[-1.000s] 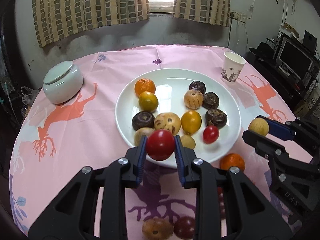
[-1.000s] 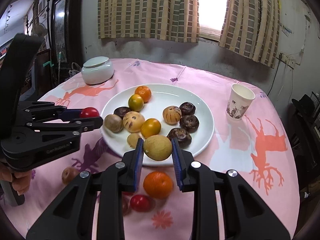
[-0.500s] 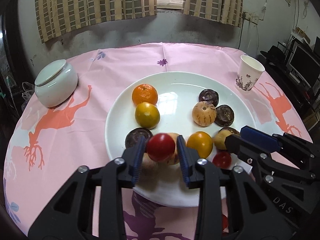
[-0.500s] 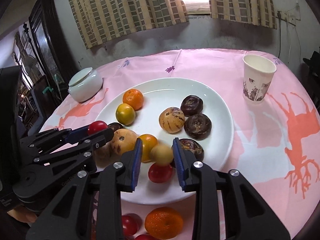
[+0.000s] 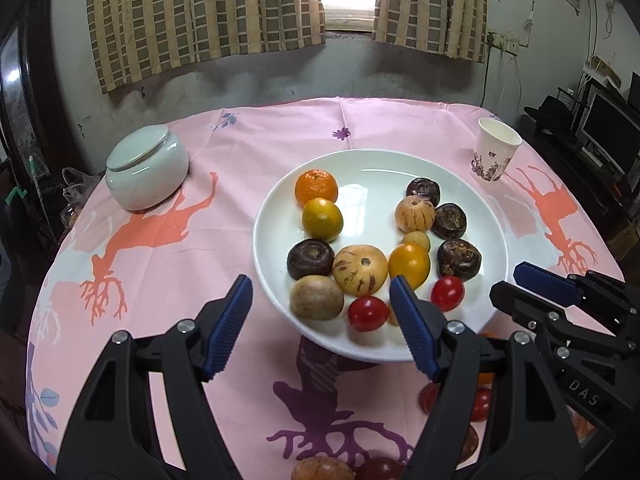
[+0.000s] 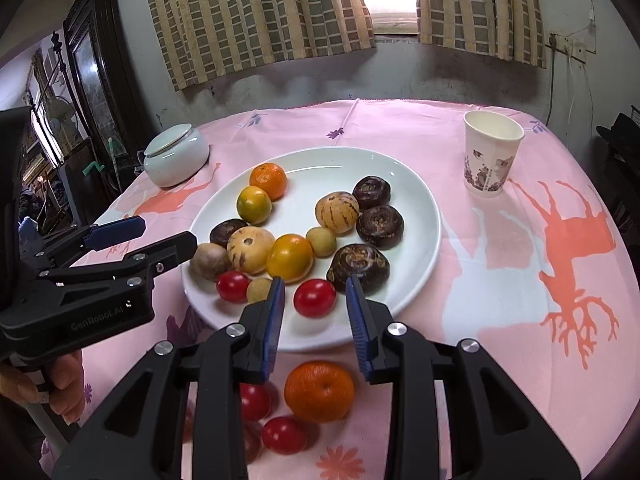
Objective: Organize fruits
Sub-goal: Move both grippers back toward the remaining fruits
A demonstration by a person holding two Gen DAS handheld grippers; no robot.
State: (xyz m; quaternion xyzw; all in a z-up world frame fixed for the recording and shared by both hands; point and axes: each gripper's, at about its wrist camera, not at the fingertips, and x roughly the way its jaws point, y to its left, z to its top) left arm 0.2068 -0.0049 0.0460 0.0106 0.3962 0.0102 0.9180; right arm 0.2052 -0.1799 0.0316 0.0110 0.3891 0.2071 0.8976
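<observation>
A white plate holds several fruits: oranges, dark brown ones, striped tan ones and red tomatoes. My left gripper hangs over the plate's near rim, its jaws opening wide and gripping nothing. A red tomato lies on the plate just inside its right finger. My right gripper stands narrowly open at the plate's front and holds nothing. Another red tomato rests on the plate beyond its tips. A small tan fruit sits mid-plate. Each gripper also shows in the other's view: right gripper, left gripper.
On the cloth near me lie an orange and red tomatoes, with a brown fruit by the front edge. A lidded white jar stands at the far left, a paper cup at the far right. A hand holds the left gripper.
The left gripper carried its red tomato over the plate and let go; its jaws have spread. The right gripper dropped its tan fruit onto the plate. Both have drawn back slightly.
</observation>
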